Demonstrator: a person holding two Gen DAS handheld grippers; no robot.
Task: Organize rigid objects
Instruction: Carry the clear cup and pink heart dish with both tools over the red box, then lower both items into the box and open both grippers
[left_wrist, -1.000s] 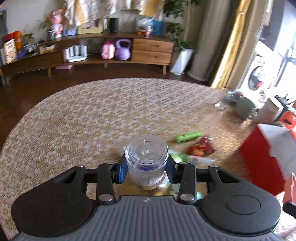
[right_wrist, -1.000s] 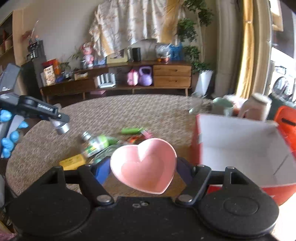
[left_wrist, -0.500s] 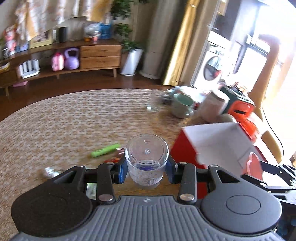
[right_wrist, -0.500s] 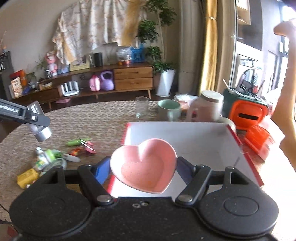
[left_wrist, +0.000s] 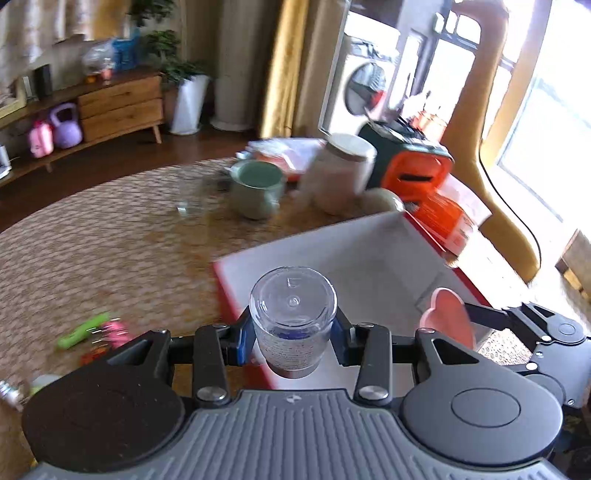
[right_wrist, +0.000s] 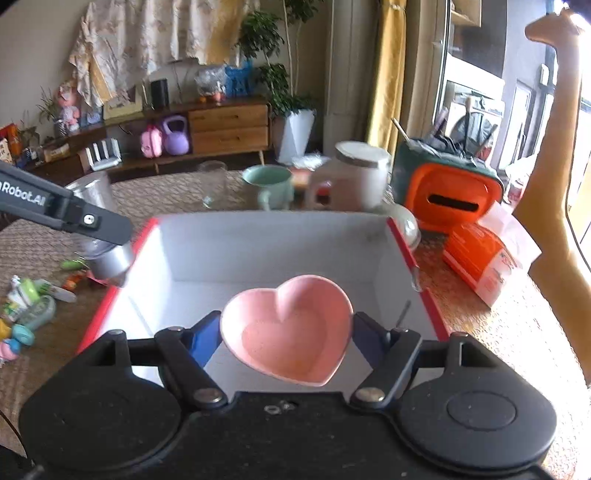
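My left hand-held gripper (left_wrist: 293, 334) pinches a clear jar (left_wrist: 293, 325) and my right hand-held gripper (right_wrist: 287, 332) a pink heart dish (right_wrist: 288, 328), both over the red box (right_wrist: 273, 243).

— What sort of place is this?

— A home, a living room by the look of it. A low wooden sideboard (right_wrist: 229, 127) with drawers runs along the far wall, a potted plant (right_wrist: 291, 107) next to it.

— Anything else homely?

— Yellow curtains (right_wrist: 388, 66) by big windows, a patterned cloth (right_wrist: 147, 33) hung on the wall, a purple kettlebell (right_wrist: 175, 134) on the shelf, and a mug (right_wrist: 271, 184) on a round desk (right_wrist: 517, 332) with a woven cover.
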